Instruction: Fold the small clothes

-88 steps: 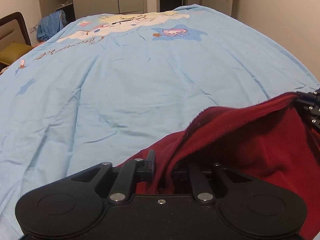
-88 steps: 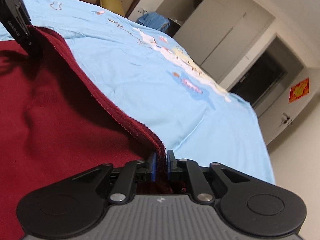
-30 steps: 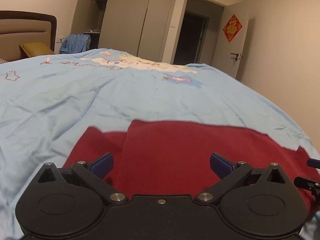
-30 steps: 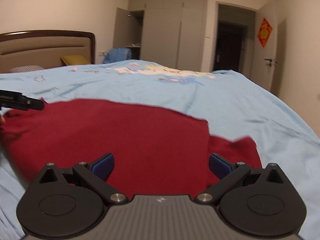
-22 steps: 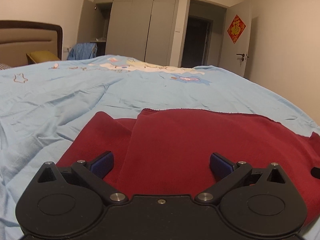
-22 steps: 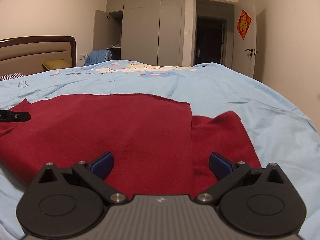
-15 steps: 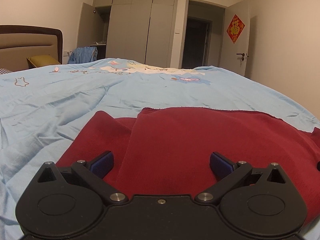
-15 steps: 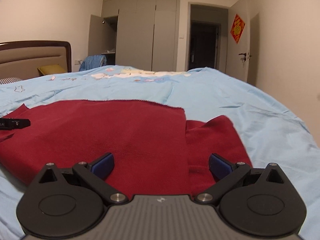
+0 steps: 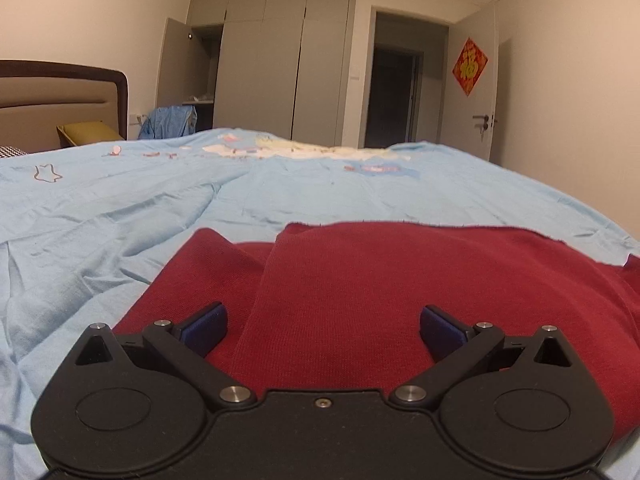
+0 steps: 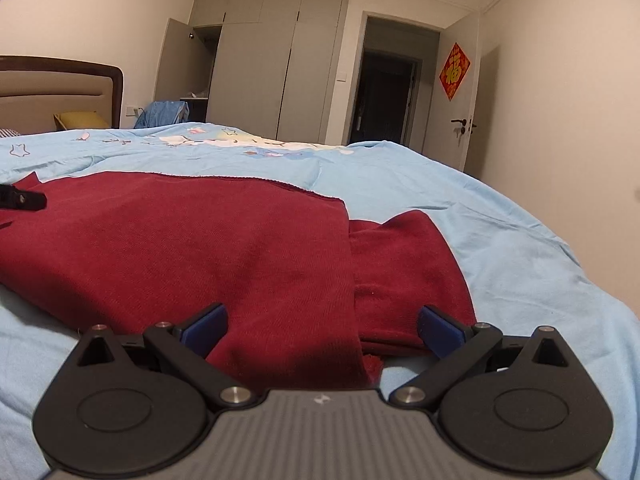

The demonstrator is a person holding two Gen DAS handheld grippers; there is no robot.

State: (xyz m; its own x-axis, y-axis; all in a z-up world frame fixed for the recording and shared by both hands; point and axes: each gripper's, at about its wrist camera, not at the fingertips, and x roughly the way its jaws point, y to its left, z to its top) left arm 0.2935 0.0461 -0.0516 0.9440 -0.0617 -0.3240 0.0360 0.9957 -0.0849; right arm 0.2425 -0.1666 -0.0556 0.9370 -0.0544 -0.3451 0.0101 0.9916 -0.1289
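Note:
A dark red knit garment (image 9: 400, 288) lies flat on the light blue bedspread (image 9: 160, 208), its upper layer folded over a lower one that sticks out at the left side. My left gripper (image 9: 323, 330) hovers low over its near left part, open and holding nothing. In the right wrist view the same garment (image 10: 200, 248) spreads leftward, with a sleeve-like flap (image 10: 404, 268) jutting out on the right. My right gripper (image 10: 322, 328) is open above the garment's near edge. A tip of the left gripper (image 10: 22, 199) shows at the far left.
The bed's headboard (image 9: 60, 100) and a yellow cushion (image 9: 88, 132) stand at the far left. Blue clothing (image 9: 170, 126) hangs by an open wardrobe (image 9: 256, 64). A dark doorway (image 9: 390, 100) and a white door (image 9: 478, 92) are at the back right.
Both grippers let go of the garment's edge after laying it over, and they now stand open. Over the last second they drew back slightly and lowered; the garment lies still.

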